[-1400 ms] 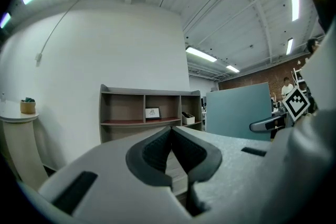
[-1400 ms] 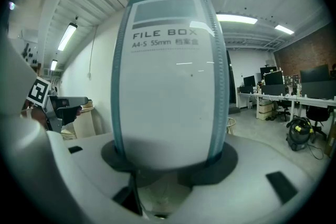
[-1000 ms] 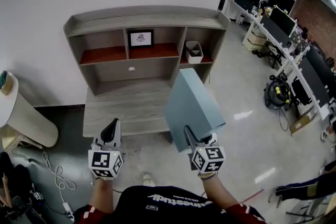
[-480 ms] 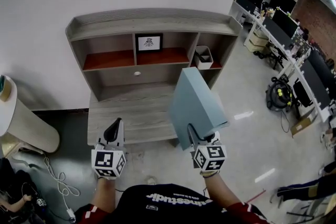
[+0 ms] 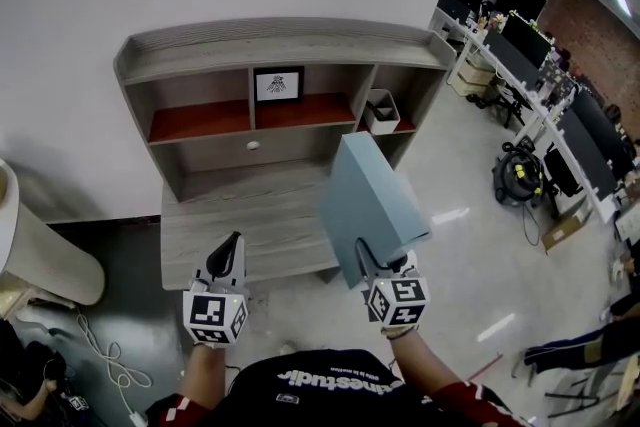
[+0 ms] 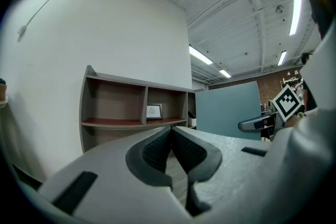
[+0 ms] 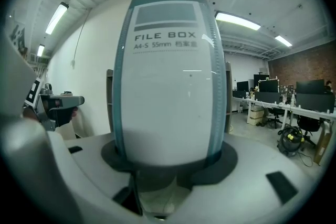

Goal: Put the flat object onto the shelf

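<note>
head view, near to far: dark shirt (image 5: pixel 330 385) at 6 o'clock on the bottom edge; left gripper (image 5: pixel 235 243) at 7 o'clock, jaws pressed together with nothing in them, pointing about level at the desk (image 5: pixel 240 220); the left gripper view (image 6: pixel 170 136) shows the same, pads meeting at the tip.

right gripper (image 5: pixel 383 265) at 5 o'clock, jaws spread wide and clamped on the bottom end of the box (image 5: pixel 370 205); it's a flat grey-blue file box, standing up out of the jaws and leaning toward 11 o'clock, held in the air in front of the desk's right end, not on the shelf (image 5: pixel 270 40) yet; in the right gripper view (image 7: pixel 169 160) the box (image 7: pixel 168 86) fills the middle, white spine label reading "file box", and the other gripper (image 7: pixel 52 102) sits at 9 o'clock.

further out at 12 o'clock, the shelf stands on the desk against the white wall; a small frame (image 5: pixel 278 85) is in its middle bay and a bin (image 5: pixel 380 110) in the right bay; office workstations (image 5: pixel 530 55) run off at 2 o'clock.
</note>
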The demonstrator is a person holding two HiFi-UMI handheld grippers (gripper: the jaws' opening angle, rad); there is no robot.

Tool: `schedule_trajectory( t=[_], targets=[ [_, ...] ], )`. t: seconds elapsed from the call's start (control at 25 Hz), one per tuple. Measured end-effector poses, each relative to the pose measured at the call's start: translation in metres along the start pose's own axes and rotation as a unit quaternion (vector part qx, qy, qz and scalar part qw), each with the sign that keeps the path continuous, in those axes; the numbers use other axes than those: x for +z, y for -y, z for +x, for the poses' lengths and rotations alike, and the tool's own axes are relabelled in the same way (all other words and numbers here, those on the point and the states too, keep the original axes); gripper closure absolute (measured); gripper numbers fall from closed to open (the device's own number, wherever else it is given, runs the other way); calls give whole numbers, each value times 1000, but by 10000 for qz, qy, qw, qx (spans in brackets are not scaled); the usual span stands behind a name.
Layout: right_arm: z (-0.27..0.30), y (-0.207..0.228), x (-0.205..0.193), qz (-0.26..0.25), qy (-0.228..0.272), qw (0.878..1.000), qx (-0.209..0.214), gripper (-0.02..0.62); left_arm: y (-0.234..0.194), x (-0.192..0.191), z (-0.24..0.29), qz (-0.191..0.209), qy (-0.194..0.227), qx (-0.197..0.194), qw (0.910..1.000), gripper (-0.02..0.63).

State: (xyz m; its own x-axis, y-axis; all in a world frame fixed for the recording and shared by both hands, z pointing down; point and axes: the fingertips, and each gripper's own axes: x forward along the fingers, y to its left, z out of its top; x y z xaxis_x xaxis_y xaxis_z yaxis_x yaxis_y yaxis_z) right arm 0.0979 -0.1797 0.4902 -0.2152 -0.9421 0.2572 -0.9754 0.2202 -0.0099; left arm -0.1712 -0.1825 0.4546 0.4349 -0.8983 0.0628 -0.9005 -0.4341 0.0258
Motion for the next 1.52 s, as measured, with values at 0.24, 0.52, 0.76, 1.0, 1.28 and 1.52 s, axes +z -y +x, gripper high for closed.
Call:
schedule_trajectory(
  t=[0.24,0.52,0.76,1.0,1.28,1.52],
  targets=[
    [8,5,1,-70,-74,9999,-61,325,-4,-2,3,-160,17,-16,9999,600],
    [37,13,0,-106,-66,9999,9,325,-11,2,17,-68,15,135,9999,601],
    [73,25,-8,-162,-90,9998,16,325,-11,10,38,50,-8,191,9998,600],
    [108,37,-29,-136,-188,9997,72,325,-12,7,65,103,-98,209,9997,600],
    [140,55,-57,65,-264,9996,-63,325,-10,0,87,114,-175,228,9995,600],
    [161,61,-75,-10,-341,9994,21,325,-13,-5,103,288,-211,381,9986,600]
  ],
)
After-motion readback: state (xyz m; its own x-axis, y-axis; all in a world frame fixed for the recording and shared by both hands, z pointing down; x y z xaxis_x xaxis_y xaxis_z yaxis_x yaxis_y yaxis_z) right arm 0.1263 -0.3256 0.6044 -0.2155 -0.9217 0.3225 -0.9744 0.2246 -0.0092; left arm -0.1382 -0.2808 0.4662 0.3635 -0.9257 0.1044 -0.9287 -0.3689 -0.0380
